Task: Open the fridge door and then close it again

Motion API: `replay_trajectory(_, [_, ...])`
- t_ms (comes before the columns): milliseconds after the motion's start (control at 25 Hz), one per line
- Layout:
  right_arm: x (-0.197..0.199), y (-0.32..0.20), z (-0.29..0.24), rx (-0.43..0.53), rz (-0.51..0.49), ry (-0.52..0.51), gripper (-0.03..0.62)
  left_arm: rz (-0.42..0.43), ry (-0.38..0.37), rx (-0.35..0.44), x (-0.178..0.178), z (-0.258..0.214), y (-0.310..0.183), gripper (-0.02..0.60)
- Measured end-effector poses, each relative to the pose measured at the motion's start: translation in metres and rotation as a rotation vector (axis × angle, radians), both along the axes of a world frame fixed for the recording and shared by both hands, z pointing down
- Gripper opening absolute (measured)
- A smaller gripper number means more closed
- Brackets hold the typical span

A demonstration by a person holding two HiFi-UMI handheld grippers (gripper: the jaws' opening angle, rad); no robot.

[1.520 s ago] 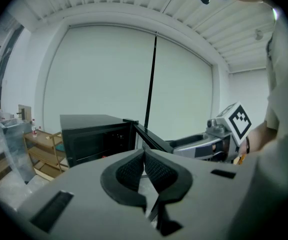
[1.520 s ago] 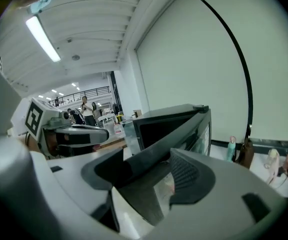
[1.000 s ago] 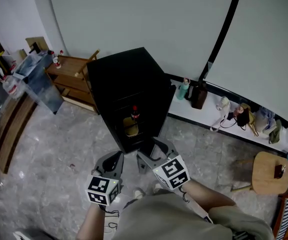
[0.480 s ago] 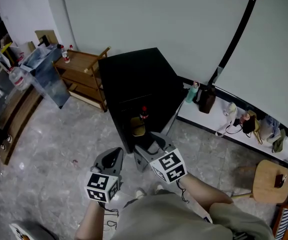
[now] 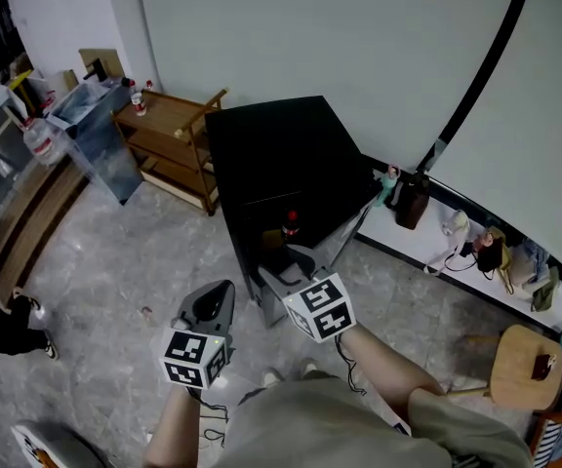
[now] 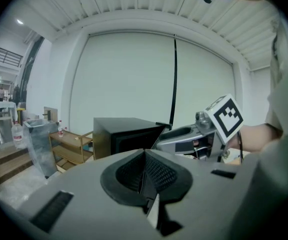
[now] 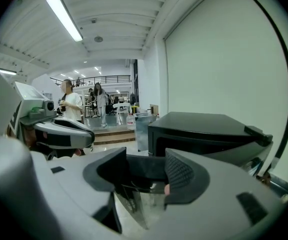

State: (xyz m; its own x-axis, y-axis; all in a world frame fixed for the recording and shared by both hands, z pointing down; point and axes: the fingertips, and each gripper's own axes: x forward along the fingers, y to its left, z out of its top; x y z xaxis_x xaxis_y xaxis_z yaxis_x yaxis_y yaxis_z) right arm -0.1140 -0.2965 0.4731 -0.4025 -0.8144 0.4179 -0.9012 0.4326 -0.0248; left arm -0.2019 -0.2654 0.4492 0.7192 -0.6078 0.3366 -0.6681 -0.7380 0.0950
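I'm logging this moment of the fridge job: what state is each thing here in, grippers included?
fridge: door appears open, interior showing.
bottle: upright inside the fridge, red cap on.
left gripper: shut, nothing between its jaws.
right gripper: open, nothing between its jaws, which have just been closing.

Small black fridge (image 5: pixel 279 154) stands upright at the far edge of the grey stone floor (image 5: pixel 115 261), back to the wall. Its door (image 5: pixel 351 230) hangs open to the right, and a red-capped bottle (image 5: pixel 291 226) shows inside.
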Motion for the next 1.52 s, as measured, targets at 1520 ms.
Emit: replay_trajectory(1520, [-0.006, -0.103, 0.004, 0.055, 0.034, -0.019, 0.196, -0.142, 0.009, 0.033, -0.015, -0.006, -0.070, 0.007])
